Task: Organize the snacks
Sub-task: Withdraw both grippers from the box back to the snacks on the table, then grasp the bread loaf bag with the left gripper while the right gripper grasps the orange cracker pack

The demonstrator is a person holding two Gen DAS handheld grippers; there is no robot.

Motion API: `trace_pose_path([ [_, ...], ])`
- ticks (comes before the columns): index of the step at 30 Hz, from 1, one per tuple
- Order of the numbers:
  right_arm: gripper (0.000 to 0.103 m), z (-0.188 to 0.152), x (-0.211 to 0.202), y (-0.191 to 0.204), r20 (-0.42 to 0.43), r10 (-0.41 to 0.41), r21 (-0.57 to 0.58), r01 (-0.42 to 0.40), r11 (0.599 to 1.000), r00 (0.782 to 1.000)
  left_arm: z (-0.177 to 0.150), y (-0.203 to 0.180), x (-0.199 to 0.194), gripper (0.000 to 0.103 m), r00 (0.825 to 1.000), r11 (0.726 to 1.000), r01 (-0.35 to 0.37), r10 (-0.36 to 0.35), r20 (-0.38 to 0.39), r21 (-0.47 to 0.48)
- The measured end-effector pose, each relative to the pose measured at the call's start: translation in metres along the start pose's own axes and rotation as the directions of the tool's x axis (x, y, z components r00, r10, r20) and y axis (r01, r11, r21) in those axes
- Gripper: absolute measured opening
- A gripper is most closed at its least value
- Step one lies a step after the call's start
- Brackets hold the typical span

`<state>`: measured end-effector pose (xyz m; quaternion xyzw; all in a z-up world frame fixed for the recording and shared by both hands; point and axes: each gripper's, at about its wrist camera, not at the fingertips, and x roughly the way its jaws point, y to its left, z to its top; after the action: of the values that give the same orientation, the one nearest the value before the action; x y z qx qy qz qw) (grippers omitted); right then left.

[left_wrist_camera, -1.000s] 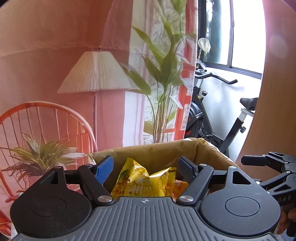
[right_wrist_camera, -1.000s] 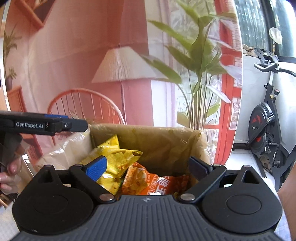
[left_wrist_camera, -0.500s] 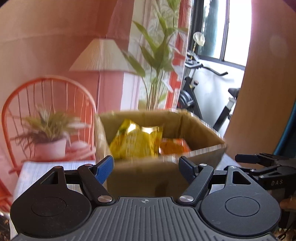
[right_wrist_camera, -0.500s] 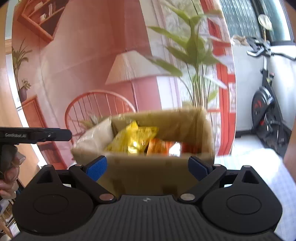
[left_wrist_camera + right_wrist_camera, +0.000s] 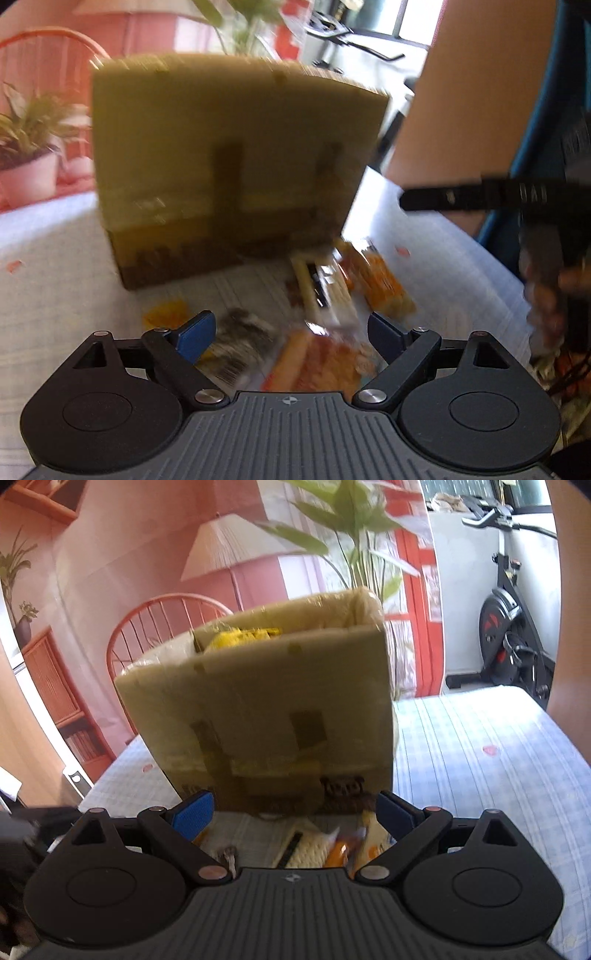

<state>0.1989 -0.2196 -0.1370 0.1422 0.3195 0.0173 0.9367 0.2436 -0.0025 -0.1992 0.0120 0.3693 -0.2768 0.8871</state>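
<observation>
Left wrist view is filled by the left gripper [image 5: 291, 328], whose jaws have just been opening and stand wide with nothing gripped above blurred snack packets [image 5: 332, 295] scattered on the pale checked tablecloth [image 5: 66, 295] before the tan cardboard box [image 5: 236, 155], while the right gripper [image 5: 293, 814] is likewise held spread and empty.

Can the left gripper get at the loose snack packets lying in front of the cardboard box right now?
Probably yes: the left gripper is open and empty, just above the snack packets; the cardboard box stands behind them, nothing between.
</observation>
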Motion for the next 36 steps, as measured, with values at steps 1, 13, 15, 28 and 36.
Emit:
trace_pose_path([
  [1, 0.096, -0.003, 0.0, -0.002, -0.004, -0.004, 0.006, 0.004, 1.0, 1.0, -0.003, -0.001, 0.007, 0.091, 1.0, 1.0, 0.012, -0.012, -0.018, 0.006],
  [13, 0.096, -0.016, 0.009, -0.018, -0.038, -0.008, 0.053, 0.01, 0.999, 0.999, -0.03, -0.021, 0.047, 0.091, 0.991, 0.996, 0.011, 0.002, -0.134, 0.091],
  [15, 0.096, -0.018, 0.011, -0.02, -0.044, -0.011, 0.056, 0.014, 0.998, 0.999, -0.03, -0.018, 0.049, 0.083, 0.992, 0.997, 0.02, -0.011, -0.127, 0.074],
  [28, 0.073, -0.041, 0.046, -0.043, -0.116, -0.078, 0.04, 0.083, 0.996, 0.99, -0.035, 0.013, 0.036, 0.08, 0.992, 0.988, -0.114, 0.108, -0.065, -0.101],
  [36, 0.068, -0.048, 0.077, -0.052, -0.158, -0.102, 0.067, 0.114, 0.991, 0.982, -0.038, 0.015, 0.033, 0.08, 0.992, 0.982, -0.122, 0.117, -0.044, -0.143],
])
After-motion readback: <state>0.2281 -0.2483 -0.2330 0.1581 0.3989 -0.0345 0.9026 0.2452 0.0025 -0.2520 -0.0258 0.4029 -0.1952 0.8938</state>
